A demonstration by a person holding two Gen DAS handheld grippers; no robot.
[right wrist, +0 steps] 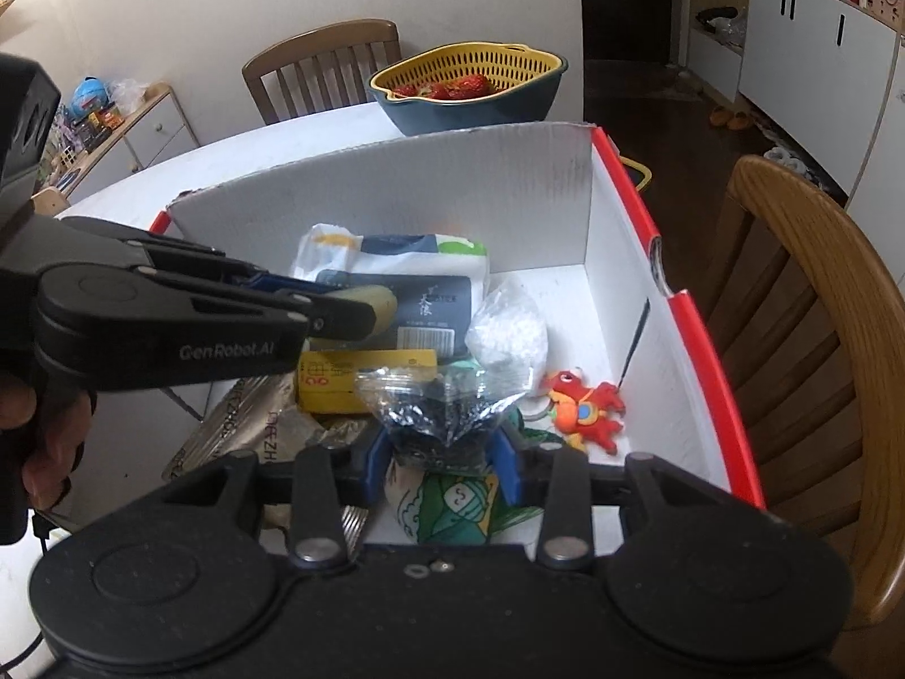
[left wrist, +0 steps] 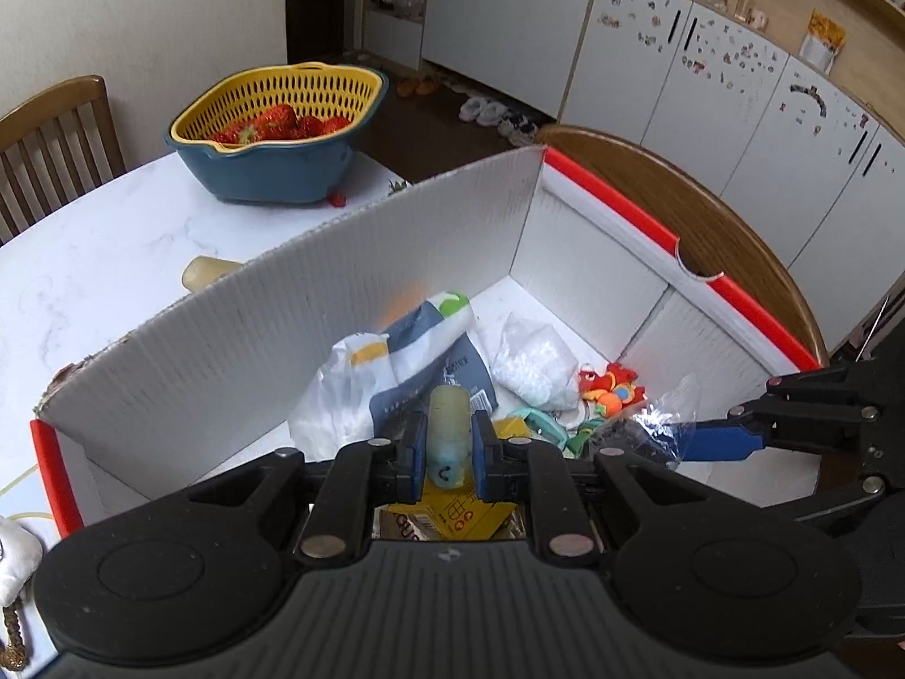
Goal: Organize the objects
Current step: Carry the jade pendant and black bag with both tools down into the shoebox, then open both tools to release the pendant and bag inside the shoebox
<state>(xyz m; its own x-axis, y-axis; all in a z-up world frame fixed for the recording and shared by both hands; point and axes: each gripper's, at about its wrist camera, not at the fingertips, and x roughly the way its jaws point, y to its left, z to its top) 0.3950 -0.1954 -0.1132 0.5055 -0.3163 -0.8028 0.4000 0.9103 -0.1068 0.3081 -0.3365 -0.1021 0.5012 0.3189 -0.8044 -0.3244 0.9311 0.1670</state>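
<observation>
A white cardboard box (left wrist: 237,339) with red edges stands on the white table and holds several items. My left gripper (left wrist: 447,441) is shut on a pale yellowish cylinder (left wrist: 448,430) and holds it above the box contents. In the right wrist view the left gripper (right wrist: 373,311) reaches in from the left with the cylinder (right wrist: 376,300). My right gripper (right wrist: 441,452) is shut on a clear plastic bag of dark bits (right wrist: 441,402) over the box (right wrist: 611,237). In the left wrist view the right gripper (left wrist: 696,438) enters from the right holding the bag (left wrist: 645,424).
The box holds a white-and-grey packet (right wrist: 396,266), a bag of white beads (right wrist: 509,334), a yellow box (right wrist: 350,379) and a red plush toy (right wrist: 588,407). A yellow-and-blue strainer of strawberries (left wrist: 277,130) stands behind. Wooden chairs (right wrist: 803,294) flank the table.
</observation>
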